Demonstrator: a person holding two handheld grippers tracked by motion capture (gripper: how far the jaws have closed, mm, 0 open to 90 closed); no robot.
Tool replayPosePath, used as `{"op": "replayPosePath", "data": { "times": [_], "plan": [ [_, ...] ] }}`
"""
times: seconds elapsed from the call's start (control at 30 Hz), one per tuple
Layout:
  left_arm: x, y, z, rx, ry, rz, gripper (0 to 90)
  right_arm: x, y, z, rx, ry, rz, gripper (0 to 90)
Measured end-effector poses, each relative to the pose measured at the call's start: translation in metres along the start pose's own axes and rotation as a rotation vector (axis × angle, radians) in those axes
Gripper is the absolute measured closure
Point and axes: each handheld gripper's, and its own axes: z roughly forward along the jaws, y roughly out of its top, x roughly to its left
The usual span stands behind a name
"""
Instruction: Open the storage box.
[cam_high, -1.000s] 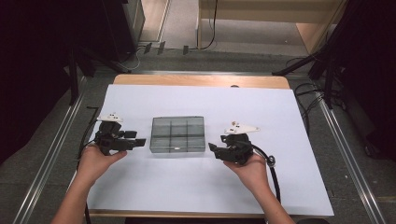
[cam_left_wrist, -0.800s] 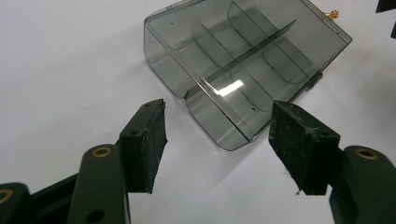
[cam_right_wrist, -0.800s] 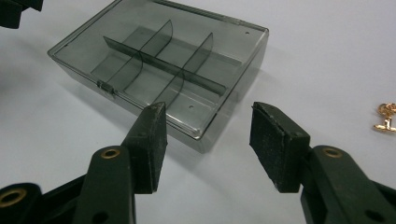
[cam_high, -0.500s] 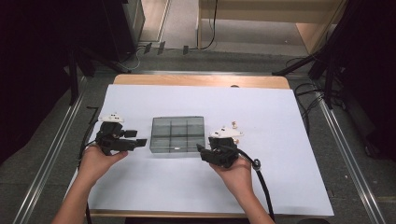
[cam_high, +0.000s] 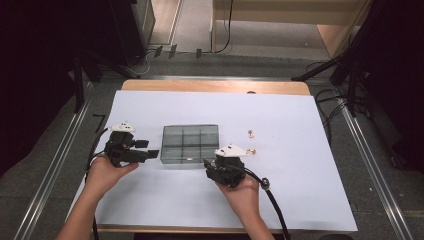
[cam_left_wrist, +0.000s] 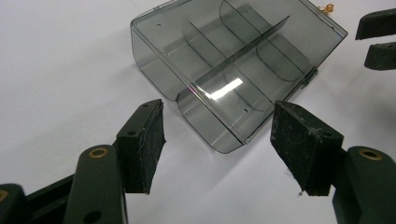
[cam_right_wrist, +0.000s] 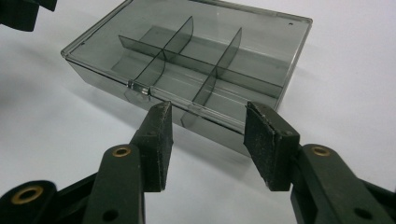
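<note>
The left gripper points at the left end of the clear grey plastic box with dividers, jaws apart and just been opening, touching nothing. The right gripper points at the box's near right corner, jaws apart but just been closing, empty. The box lies near the middle of the white desk. Two tiny gold bits beside it are too small to make out.
</note>
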Motion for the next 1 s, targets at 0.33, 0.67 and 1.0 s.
{"op": "replayPosePath", "data": {
  "times": [0.33, 0.67, 1.0],
  "plan": [
    [-0.001, 0.000, 0.001, 0.001, -0.006, 0.006, 36.2, 0.018, -0.005, 0.005, -0.037, -0.010, 0.042, 59.0],
    [-0.002, 0.001, 0.002, -0.003, -0.006, 0.014, 36.2, 0.031, -0.012, 0.016, -0.038, -0.004, 0.049, 67.2],
    [-0.003, 0.000, 0.003, -0.006, -0.010, 0.026, 36.3, 0.040, -0.019, 0.029, -0.033, -0.009, 0.029, 74.9]
  ]
}}
